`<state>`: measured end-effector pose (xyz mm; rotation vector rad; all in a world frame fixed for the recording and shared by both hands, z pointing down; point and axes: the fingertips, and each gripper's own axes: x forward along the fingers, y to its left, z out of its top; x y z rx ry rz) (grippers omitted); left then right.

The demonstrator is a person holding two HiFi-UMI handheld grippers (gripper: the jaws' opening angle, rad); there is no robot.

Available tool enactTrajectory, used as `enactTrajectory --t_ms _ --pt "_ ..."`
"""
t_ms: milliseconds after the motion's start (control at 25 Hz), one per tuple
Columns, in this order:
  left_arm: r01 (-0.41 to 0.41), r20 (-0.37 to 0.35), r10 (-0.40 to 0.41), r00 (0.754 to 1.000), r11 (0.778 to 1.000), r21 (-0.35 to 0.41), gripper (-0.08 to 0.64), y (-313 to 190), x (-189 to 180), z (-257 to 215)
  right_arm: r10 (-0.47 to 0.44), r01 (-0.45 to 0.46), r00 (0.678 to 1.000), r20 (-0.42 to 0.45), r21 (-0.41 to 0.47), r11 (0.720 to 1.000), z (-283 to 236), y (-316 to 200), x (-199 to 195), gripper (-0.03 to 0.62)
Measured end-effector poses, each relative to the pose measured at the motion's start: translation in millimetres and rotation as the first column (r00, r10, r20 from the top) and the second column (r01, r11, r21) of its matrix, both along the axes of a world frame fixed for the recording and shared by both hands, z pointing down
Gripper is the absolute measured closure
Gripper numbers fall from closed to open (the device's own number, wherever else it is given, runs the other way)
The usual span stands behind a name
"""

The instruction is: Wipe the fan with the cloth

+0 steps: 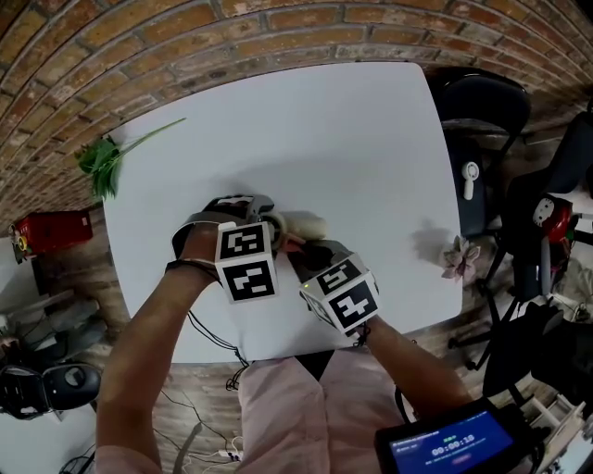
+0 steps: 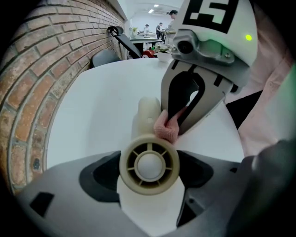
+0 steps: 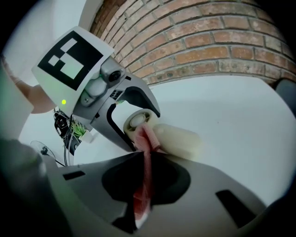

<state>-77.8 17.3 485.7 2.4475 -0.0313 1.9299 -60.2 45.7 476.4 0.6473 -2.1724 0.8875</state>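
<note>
You're in what looks like a shared office or lab space. A white table (image 1: 324, 139) stands against a bare brick wall (image 1: 185, 37), with black office chairs (image 1: 482, 97) just beside it and cables (image 1: 215, 341) trailing over a wooden floor (image 1: 79, 278). The left gripper view shows people (image 2: 147, 28) at farther tables under ceiling lights (image 2: 155, 8).

Smooth, slightly satin cream plastic for the fan (image 2: 149, 165). Soft, fuzzy pink fabric for the cloth (image 2: 167, 128). Matt grey plastic on the left gripper (image 2: 149, 178) and right gripper (image 3: 145, 159). Smooth matt white for the table (image 1: 324, 139); rough red brick on the wall (image 1: 185, 37).
</note>
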Motion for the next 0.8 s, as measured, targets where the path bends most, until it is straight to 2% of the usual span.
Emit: enactTrajectory --t_ms 800 --pt "-0.025 0.022 0.025 0.999 0.999 -0.024 0.184 0.8 -1.5 1.3 0.113 -0.114 0.993 -0.022 -0.034 0.993 0.6 -6.8 38.1 0.563"
